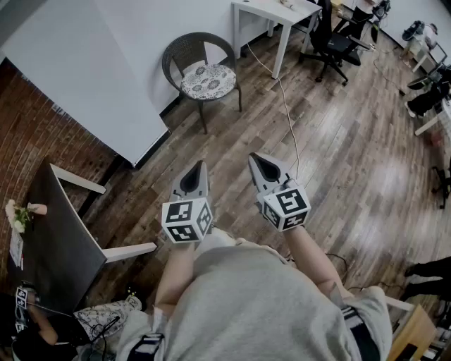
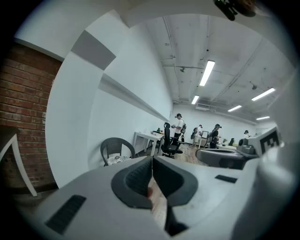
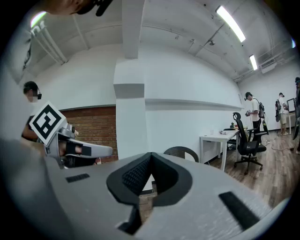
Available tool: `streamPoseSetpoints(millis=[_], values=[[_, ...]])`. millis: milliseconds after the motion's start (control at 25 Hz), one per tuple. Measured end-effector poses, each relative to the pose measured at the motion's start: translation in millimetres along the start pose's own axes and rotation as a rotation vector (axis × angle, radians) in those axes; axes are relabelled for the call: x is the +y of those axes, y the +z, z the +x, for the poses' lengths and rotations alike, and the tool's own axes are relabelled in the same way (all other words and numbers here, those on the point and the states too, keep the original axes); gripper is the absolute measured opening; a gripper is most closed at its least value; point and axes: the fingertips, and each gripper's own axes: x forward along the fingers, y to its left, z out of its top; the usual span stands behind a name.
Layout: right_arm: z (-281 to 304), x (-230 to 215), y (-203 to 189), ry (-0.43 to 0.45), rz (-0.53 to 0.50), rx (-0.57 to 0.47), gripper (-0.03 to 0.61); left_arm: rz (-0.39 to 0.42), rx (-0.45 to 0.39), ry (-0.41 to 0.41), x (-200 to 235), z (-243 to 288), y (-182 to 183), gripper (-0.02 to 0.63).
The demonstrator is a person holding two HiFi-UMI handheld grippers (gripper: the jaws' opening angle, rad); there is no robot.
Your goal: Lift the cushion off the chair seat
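Note:
A round patterned cushion [image 1: 208, 80] lies on the seat of a dark wicker chair [image 1: 184, 48] by the white wall, far from both grippers. My left gripper [image 1: 199, 168] is held at waist height with its jaws together and nothing between them. My right gripper [image 1: 258, 160] hovers beside it, jaws also together and empty. In the left gripper view the chair [image 2: 115, 149] with the cushion [image 2: 117, 160] shows small beyond the shut left gripper [image 2: 152, 161]. The right gripper view has the chair's back [image 3: 182, 152] just behind the shut right gripper [image 3: 151, 158].
A dark table [image 1: 53, 240] stands at the left by the brick wall. A white desk [image 1: 276, 13] and a black office chair [image 1: 331, 42] stand past the wicker chair. A white cable [image 1: 287, 113] runs across the wooden floor. Several people [image 2: 178, 127] stand far off.

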Motion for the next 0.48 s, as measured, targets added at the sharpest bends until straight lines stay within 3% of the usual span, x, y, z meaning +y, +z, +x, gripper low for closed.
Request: streamPoseSetpoints(millis=[480], values=[[-18,5,1,-0.008,-0.021,0.012,-0.008,-0.009,-0.004,-0.037,-19,-7,1,0.009]])
